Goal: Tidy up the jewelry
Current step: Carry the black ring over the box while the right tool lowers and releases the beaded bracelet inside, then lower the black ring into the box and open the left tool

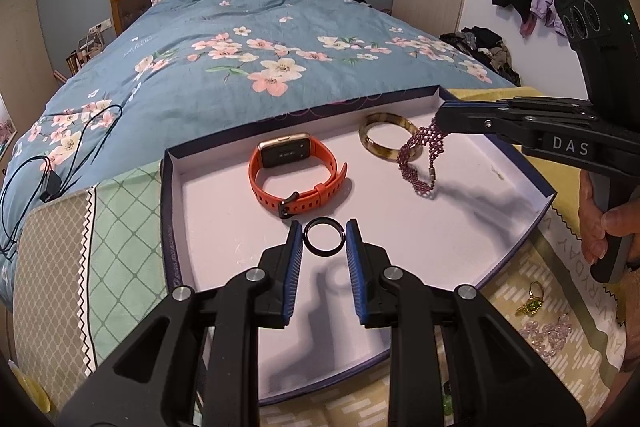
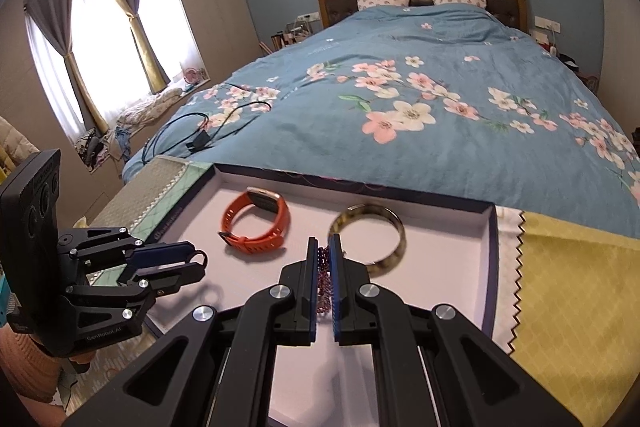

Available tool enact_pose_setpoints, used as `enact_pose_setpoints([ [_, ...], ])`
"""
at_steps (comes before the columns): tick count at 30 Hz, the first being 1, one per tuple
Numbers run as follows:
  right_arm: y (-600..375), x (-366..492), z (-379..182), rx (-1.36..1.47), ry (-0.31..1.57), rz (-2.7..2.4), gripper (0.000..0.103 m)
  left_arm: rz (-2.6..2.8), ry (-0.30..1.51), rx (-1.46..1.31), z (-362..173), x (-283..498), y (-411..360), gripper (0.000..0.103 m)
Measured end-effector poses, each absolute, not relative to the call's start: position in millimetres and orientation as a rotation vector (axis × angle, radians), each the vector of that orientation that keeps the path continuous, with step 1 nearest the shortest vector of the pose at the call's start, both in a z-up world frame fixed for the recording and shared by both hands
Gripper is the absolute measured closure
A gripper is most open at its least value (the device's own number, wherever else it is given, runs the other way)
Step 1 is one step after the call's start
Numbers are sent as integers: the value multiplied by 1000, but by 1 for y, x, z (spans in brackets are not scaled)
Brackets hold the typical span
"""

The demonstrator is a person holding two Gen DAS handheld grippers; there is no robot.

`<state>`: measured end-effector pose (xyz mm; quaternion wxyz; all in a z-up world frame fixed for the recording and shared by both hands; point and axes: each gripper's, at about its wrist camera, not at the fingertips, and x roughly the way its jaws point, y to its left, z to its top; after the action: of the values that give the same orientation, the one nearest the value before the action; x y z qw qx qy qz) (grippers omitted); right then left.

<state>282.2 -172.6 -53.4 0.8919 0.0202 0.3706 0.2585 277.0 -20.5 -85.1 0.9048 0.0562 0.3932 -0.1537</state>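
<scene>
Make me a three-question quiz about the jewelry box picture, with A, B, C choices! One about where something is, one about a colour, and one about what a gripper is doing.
1. Where is the orange watch?
A. inside the box
B. on the blue quilt
C. on the yellow cloth

2. What colour is the ring that the left gripper holds?
A. gold
B. black
C. pink

3. What is the right gripper doing?
A. standing wide open
B. holding the watch
C. pinching a purple beaded bracelet

Answers:
1. A, the watch lies on the box's white floor.
2. B, the ring between the blue pads is black.
3. C, beads show between its closed pads and the rest dangles over the box.
</scene>
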Motion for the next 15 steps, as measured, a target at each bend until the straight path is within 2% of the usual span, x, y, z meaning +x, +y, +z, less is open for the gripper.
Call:
enact_pose_setpoints([
  [11,-180,286,-68,31,815,490,99,-311,866,116,-98,298,-24,81],
  [15,-184,289,-74,32,840,465,96,-303,886,110,-104,305,-24,81],
])
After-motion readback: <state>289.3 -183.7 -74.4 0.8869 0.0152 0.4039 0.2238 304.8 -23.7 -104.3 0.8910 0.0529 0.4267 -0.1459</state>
